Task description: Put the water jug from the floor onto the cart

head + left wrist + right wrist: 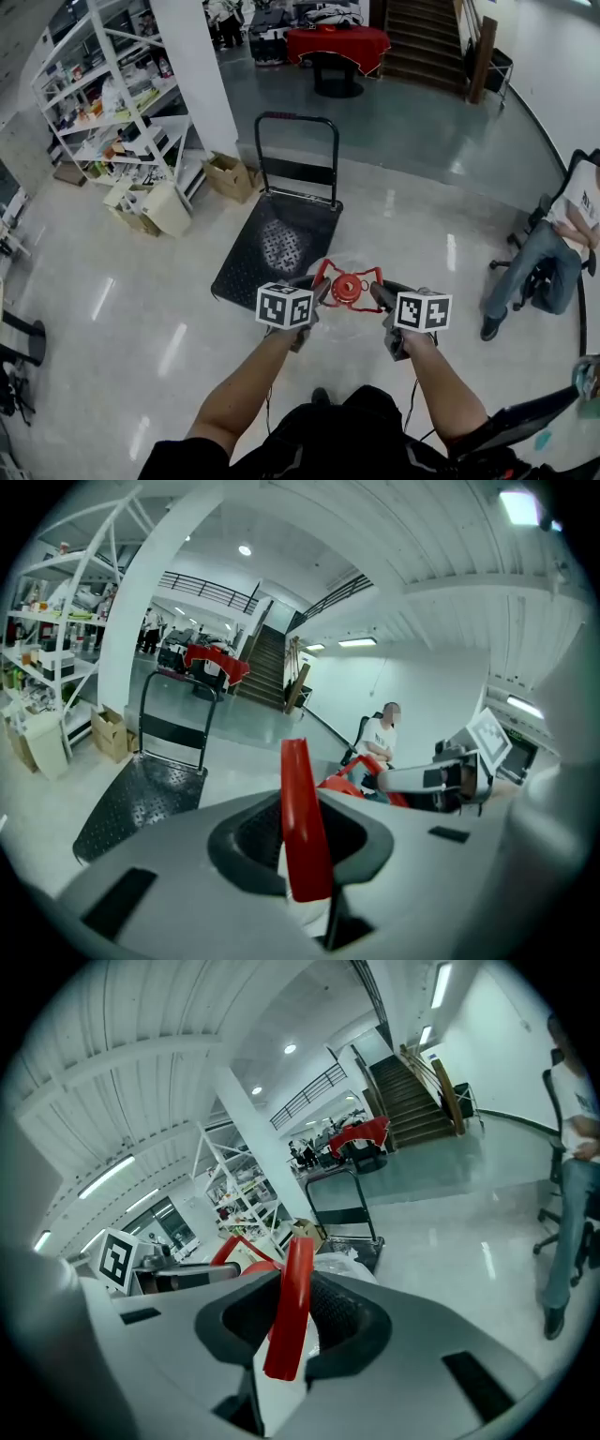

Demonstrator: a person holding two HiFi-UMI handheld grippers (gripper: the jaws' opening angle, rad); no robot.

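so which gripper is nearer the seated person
Right. The right gripper holds the water jug on the side toward the seated person; the left gripper holds its far side.

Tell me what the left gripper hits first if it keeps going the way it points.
The jug's red handle, clamped in its jaws; beyond that, likely the right gripper.

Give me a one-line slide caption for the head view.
Left gripper and right gripper each clamp the red handle of the water jug, just short of the black cart.
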